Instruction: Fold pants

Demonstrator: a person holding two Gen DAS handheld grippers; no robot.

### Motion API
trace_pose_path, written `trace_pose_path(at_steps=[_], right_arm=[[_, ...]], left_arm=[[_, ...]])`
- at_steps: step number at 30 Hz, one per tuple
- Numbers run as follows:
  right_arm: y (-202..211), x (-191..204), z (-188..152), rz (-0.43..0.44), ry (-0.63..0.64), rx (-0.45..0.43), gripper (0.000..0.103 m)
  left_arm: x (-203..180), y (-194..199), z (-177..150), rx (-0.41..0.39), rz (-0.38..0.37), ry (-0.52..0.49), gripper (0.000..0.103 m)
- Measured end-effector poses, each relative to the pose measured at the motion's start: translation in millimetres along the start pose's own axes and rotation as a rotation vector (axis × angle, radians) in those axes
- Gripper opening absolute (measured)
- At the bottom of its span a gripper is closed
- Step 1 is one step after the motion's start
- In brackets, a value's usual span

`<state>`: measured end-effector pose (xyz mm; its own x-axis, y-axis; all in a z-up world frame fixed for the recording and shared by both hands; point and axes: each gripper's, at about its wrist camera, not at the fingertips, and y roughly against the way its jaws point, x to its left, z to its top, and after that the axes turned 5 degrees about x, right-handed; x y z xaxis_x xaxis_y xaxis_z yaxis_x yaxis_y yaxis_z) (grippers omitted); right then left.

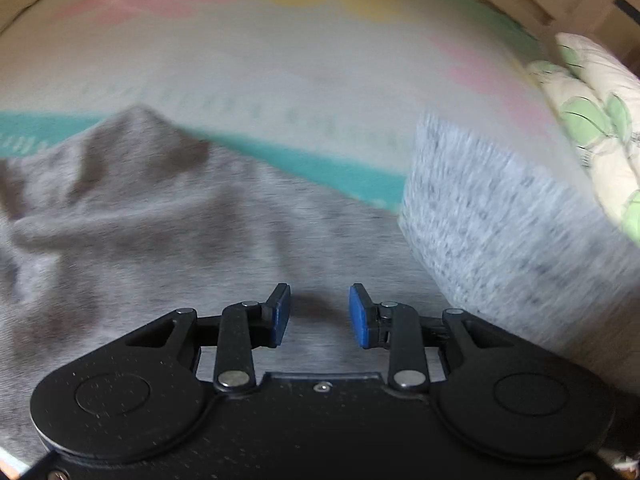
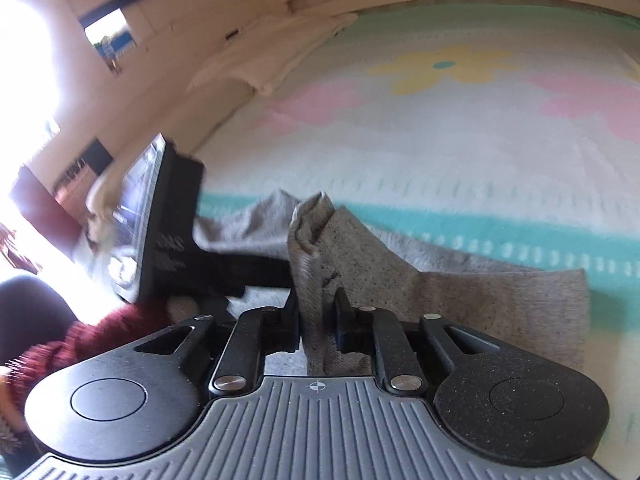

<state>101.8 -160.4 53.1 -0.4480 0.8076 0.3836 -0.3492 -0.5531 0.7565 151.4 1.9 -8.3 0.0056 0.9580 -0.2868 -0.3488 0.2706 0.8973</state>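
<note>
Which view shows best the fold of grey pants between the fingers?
The right wrist view: the bunched fold of the grey pants stands between the right hand-held gripper. The left wrist view shows only blurred pants under the empty left hand-held gripper.

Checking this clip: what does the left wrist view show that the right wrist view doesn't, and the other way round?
Only the left wrist view: the left hand-held gripper with blue pads apart and nothing between them, a folded light grey heathered cloth, and a green-leaf patterned pillow.

Only the right wrist view: the right hand-held gripper with a bunched fold of the grey pants between its fingers, a red sleeve, and a black device at the left.

Both: the grey pants and the pastel flower bedspread.
</note>
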Motion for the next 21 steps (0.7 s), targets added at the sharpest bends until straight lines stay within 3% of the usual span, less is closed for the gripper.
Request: trace_pose_path(at_steps=[1, 5, 9, 12, 16, 20, 21], right_arm=[[-6, 3, 0, 0.009, 0.008, 0.016, 0.028], [-10, 15, -2, 0.081, 0.046, 0.033, 0.029], [15, 5, 7, 0.087, 0.013, -0.061, 0.029], [31, -21, 17, -0.028, -0.095, -0.115, 0.032], [44, -67, 15, -0.236, -0.311, -0.111, 0.035], [44, -113, -1, -0.236, -0.465, -0.010, 0.032], [42, -122, -6, -0.236, -0.504, 0.029, 0.026]], left_arm=[[5, 2, -1, -0.012, 0.031, 0.004, 0.041], [20, 16, 2, -0.100, 0.193, -0.007, 0.041], [35, 39, 11, -0.173, 0.227, 0.023, 0.042], [36, 50, 8, -0.178, 0.214, 0.004, 0.044], [26, 46, -3, -0.083, 0.128, -0.058, 0.049], [13, 36, -27, 0.020, 0.050, -0.163, 0.056], [10, 35, -33, 0.034, 0.039, -0.181, 0.058]])
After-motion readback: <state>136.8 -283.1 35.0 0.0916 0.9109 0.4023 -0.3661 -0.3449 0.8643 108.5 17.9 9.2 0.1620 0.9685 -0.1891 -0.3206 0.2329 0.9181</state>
